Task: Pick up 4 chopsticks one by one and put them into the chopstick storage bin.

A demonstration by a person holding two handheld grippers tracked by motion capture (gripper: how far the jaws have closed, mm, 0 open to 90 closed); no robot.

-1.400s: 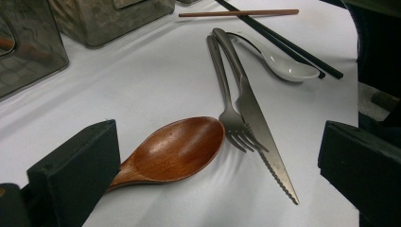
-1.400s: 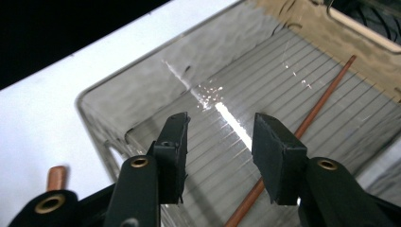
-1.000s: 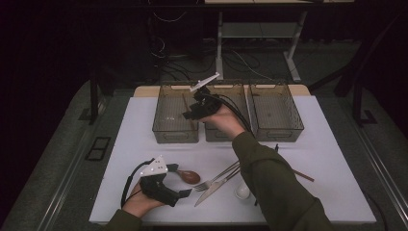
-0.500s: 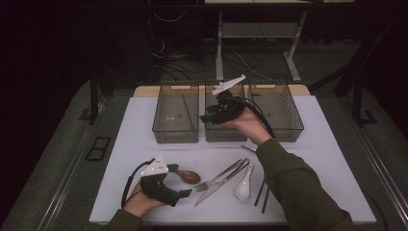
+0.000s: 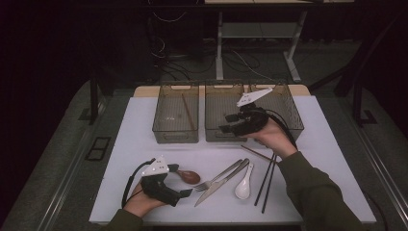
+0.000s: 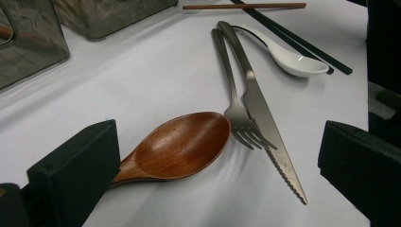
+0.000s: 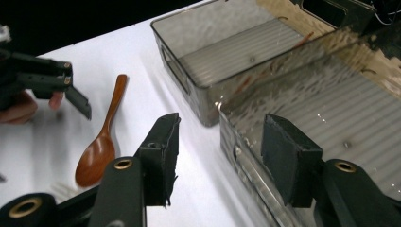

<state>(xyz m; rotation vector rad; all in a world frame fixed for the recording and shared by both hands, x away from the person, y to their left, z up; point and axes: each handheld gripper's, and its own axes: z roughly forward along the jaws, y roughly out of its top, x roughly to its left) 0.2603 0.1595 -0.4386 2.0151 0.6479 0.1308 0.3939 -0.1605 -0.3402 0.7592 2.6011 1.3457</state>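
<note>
A wooden spoon (image 5: pixel 188 176) lies on the white table (image 5: pixel 144 144) at the near left, its bowl just touching the tines of a steel fork (image 5: pixel 219 176), which rests against a knife (image 5: pixel 222 182). In the high view the spoon's long axis runs roughly from ten o'clock to four o'clock, handle toward the left gripper (image 5: pixel 183 193). That gripper rests low beside it, jaws released and empty, with the handle passing just by one jaw in the left gripper view. It is plainly the nearer tool. The right gripper (image 5: pixel 227 123), jaws parted, having just been opening, and holding nothing, hovers at one o'clock from the spoon over the near wall of the middle bin (image 5: pixel 223 135). A white ceramic spoon (image 5: pixel 243 186) and dark chopsticks (image 5: pixel 267 180) lie at three o'clock.
</note>
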